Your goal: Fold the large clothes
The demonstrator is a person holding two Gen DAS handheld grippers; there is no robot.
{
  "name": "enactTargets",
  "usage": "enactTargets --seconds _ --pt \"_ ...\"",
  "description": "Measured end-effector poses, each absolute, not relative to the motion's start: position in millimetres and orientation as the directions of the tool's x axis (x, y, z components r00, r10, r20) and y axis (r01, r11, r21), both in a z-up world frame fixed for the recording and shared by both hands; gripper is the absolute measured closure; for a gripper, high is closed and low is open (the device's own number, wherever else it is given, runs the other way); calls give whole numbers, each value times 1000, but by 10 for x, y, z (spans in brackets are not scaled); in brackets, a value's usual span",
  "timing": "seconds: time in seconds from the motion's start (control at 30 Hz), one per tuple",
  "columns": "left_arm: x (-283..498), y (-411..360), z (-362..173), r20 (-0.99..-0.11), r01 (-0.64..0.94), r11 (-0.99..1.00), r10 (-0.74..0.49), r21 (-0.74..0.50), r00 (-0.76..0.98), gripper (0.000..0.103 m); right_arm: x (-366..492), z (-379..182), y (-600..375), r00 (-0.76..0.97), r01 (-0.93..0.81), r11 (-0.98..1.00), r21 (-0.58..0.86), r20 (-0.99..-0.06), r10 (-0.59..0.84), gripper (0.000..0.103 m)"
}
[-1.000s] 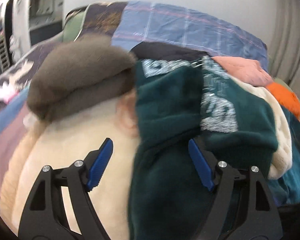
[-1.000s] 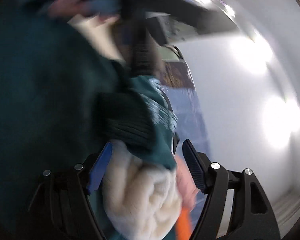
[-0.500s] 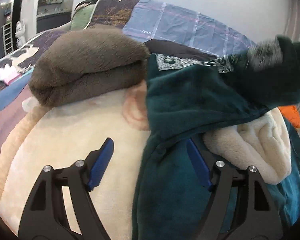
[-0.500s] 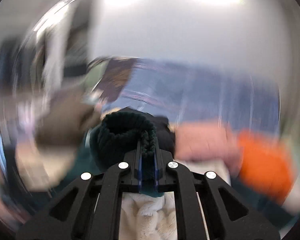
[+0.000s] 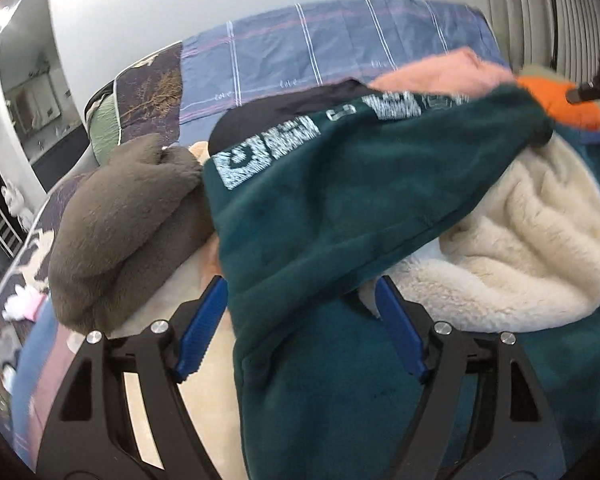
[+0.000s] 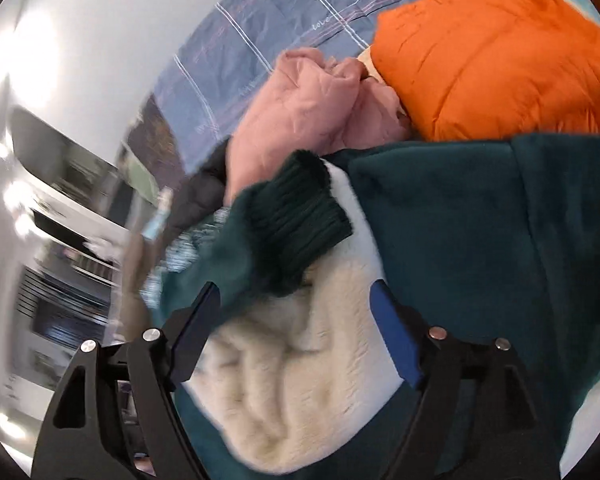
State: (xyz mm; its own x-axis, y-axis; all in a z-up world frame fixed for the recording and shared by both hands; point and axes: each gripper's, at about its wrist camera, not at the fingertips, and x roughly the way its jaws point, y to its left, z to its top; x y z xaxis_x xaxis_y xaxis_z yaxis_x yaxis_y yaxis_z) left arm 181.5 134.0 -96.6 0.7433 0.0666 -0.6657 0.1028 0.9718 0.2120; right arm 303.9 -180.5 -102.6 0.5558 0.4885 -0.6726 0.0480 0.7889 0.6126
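Note:
A dark green fleece jacket (image 5: 340, 216) with white lettering and a cream sherpa lining (image 5: 532, 248) lies on the pile of clothes. One sleeve stretches across the body toward the upper right. My left gripper (image 5: 300, 320) is open, its jaws on either side of the green fabric near the sleeve's base. My right gripper (image 6: 292, 324) is open; the sleeve's ribbed green cuff (image 6: 296, 224) lies loose on the cream lining (image 6: 300, 380) just ahead of its fingers. The green jacket (image 6: 460, 240) fills the right of that view.
A folded brown fleece (image 5: 128, 224) sits left on a cream garment (image 5: 204, 380). A pink garment (image 6: 308, 112) and an orange puffer jacket (image 6: 492, 64) lie behind the green jacket. A blue checked bedsheet (image 5: 320, 48) covers the bed against a white wall.
My right gripper carried the green sleeve's cuff across the jacket while shut on it, then opened and let it go onto the cream lining. The left gripper stayed open and moved little.

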Motion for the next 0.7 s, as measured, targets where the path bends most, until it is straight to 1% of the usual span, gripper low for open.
enactTargets --seconds 0.07,0.17,0.2,0.23,0.27,0.3,0.33,0.37,0.43,0.47,0.57,0.6,0.67,0.7 --pt "1854 1264 -1030 -687 130 963 71 237 724 25 3197 -1208 -1801 545 70 785 615 -683 486 25" --pt "1853 1203 -1078 -688 156 948 84 279 721 25 3373 -1263 -1815 590 106 783 613 -673 447 26" --pt "1843 1172 -1085 -683 162 941 92 299 725 25 3403 -1261 -1810 602 105 788 607 -669 435 40" --pt "1846 1144 -1090 -677 162 933 108 323 728 25 3461 -1246 -1777 610 108 812 574 -683 402 73" --pt "1844 1129 -1098 -672 157 927 122 339 730 27 3506 -1227 -1747 614 126 847 516 -711 342 85" --pt "1865 1110 -1107 -659 144 916 152 373 737 30 3501 -1163 -1702 629 137 882 452 -727 275 90" --pt "1899 1093 -1120 -644 125 904 189 410 741 44 3456 -1084 -1670 645 121 899 420 -722 250 92" --pt "1955 1103 -1143 -633 99 889 236 447 737 64 3389 -1005 -1621 663 99 916 390 -712 231 93" --pt "2029 1186 -1153 -651 75 899 253 432 716 86 3270 -803 -1512 710 36 937 347 -669 220 94" --pt "2048 1265 -1131 -652 54 912 249 407 716 88 3217 -695 -1506 728 5 932 363 -640 245 94" --pt "1984 1438 -1005 -605 -17 918 275 396 747 91 3017 -352 -1578 751 -80 844 530 -526 401 95" --pt "1912 1546 -924 -575 -53 919 287 390 766 92 2925 -265 -1601 749 -107 820 562 -496 438 95" --pt "1801 1731 -854 -550 -101 921 310 376 776 92 2785 -116 -1579 744 -163 800 578 -461 484 95" --pt "1762 1783 -838 -551 -109 924 309 366 775 92 2659 -77 -1587 750 -181 809 559 -454 481 103"
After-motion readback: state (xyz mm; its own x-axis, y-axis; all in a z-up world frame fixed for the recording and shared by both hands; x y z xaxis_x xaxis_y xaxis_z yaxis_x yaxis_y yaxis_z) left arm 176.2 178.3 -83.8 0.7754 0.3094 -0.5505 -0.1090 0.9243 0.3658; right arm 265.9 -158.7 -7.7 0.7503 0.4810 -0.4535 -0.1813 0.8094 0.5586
